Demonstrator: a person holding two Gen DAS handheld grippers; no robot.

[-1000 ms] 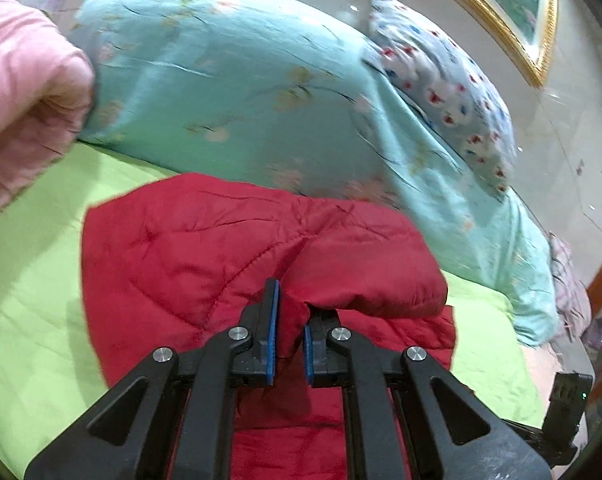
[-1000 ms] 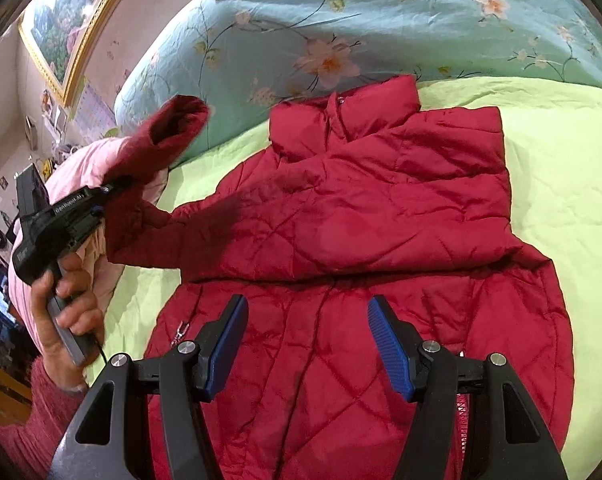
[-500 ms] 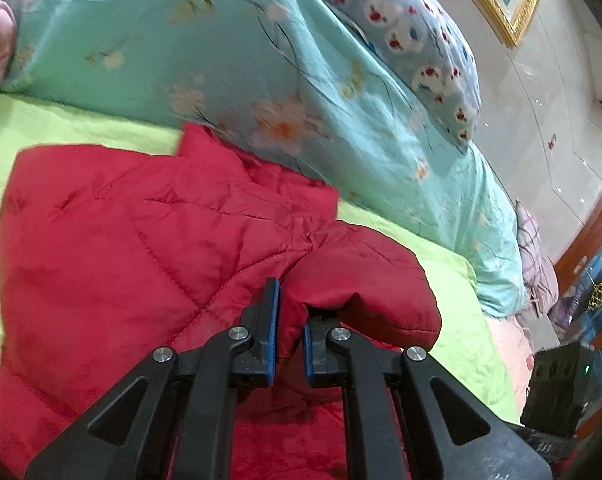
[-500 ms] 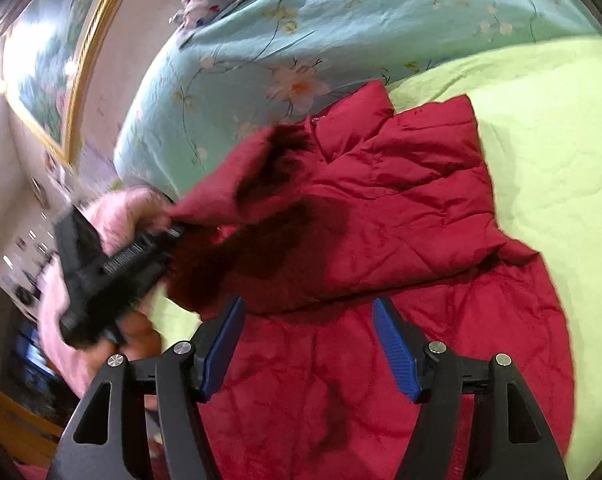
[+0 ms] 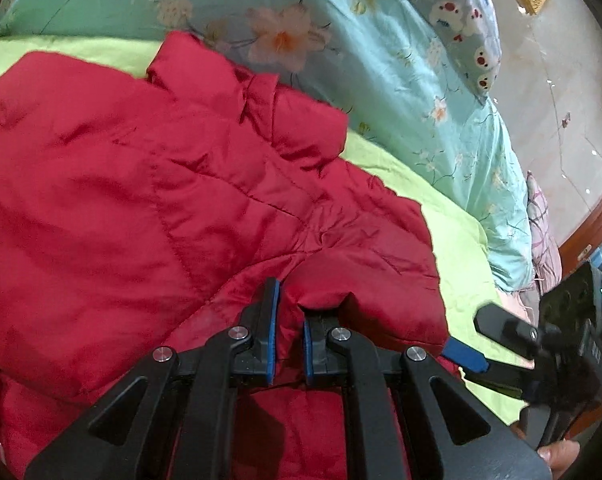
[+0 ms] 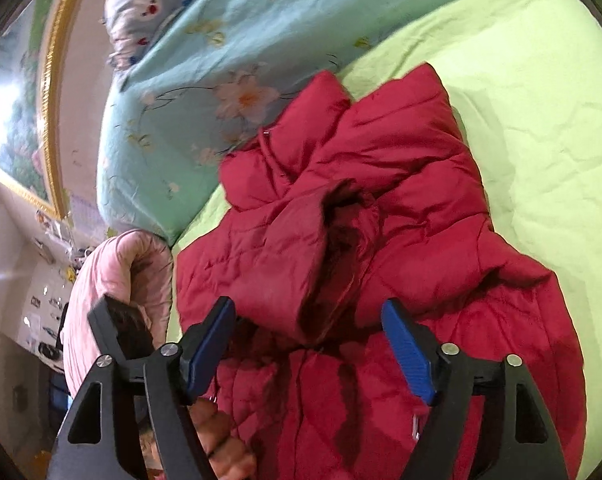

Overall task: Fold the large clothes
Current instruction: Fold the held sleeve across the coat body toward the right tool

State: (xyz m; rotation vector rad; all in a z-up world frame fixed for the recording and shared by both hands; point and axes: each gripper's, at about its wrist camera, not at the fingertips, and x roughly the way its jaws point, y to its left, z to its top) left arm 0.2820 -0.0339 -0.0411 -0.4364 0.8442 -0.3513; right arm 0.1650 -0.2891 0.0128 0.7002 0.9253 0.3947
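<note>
A red quilted jacket (image 5: pixel 141 184) lies on the green bedsheet (image 5: pixel 453 216) with its collar (image 5: pixel 205 68) toward the pillows. My left gripper (image 5: pixel 288 312) is shut on the jacket's sleeve cuff (image 5: pixel 365 280) and holds it over the jacket's chest. In the right wrist view the jacket (image 6: pixel 413 184) shows with that sleeve (image 6: pixel 285 256) folded across its front. My right gripper (image 6: pixel 309 344) is open and empty above the jacket's lower half. It also shows at the right edge of the left wrist view (image 5: pixel 497 344).
A teal floral duvet (image 5: pixel 341 40) and a patterned pillow (image 5: pixel 461 20) lie behind the jacket. A pink garment (image 6: pixel 121 272) sits at the bed's left side. A gold picture frame (image 6: pixel 49 92) hangs on the wall.
My left gripper has carried the sleeve across and down onto the jacket's front. My right gripper has stayed open and drifted closer over the jacket.
</note>
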